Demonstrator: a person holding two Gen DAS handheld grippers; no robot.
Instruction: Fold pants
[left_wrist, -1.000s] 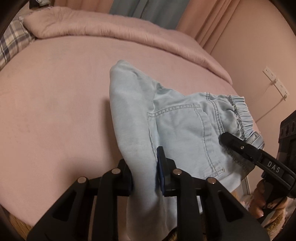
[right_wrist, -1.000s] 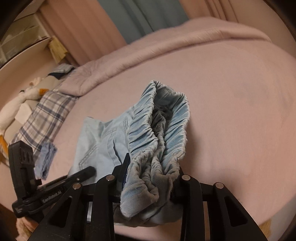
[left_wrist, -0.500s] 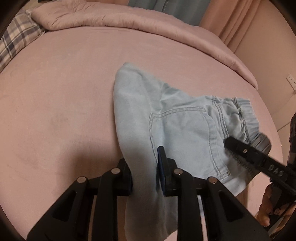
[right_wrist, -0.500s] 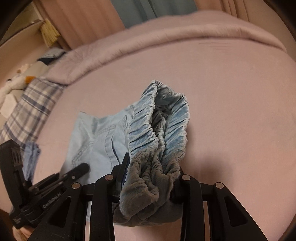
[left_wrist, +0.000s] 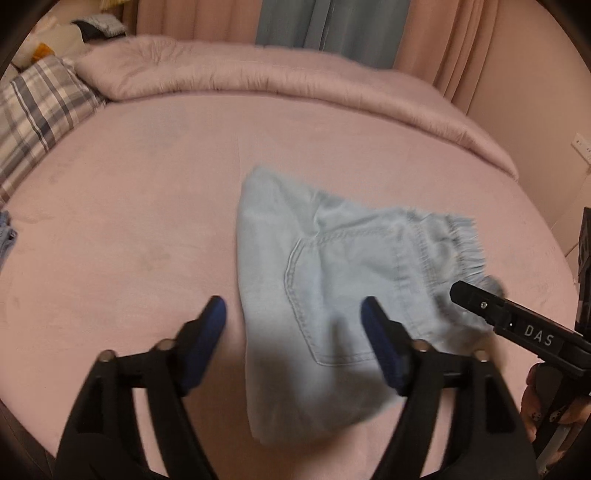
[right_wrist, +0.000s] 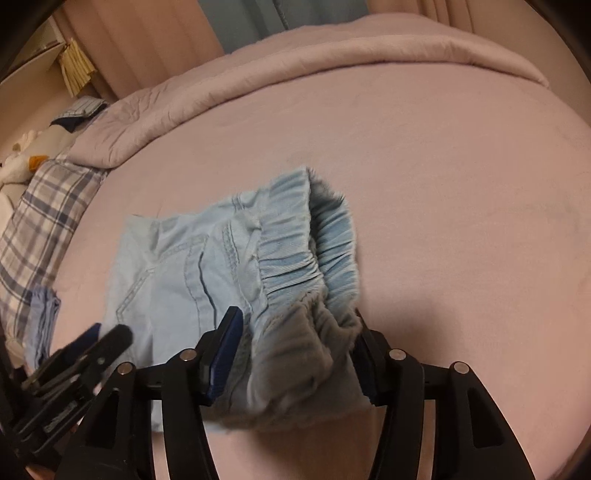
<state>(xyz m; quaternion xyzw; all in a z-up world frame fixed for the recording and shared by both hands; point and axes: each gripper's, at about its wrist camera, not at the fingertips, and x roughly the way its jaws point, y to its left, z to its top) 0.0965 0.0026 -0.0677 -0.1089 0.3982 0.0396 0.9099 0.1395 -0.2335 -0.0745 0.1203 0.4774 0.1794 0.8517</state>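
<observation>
left wrist view: your left gripper (left_wrist: 293, 317) is spread wide, blue pads either side of the folded light blue denim pants (left_wrist: 332, 291) and touching none of the cloth. the pants lie flat on the pink bedspread (left_wrist: 129, 221), back pocket up, elastic waistband toward the right gripper (left_wrist: 476, 295). lift straight up and away so a pad does not snag the fold edge.

right wrist view: right gripper (right_wrist: 295, 332) sits around the bunched waistband (right_wrist: 310, 258). the blue pads look parted, with cloth slumped between them, but i cannot tell whether they pinch it. if you have let go, back out low and level. if not, set the waistband flat on the layer below before you let go, or it will spring open. plaid pillow (right_wrist: 33, 221) well apart.
</observation>
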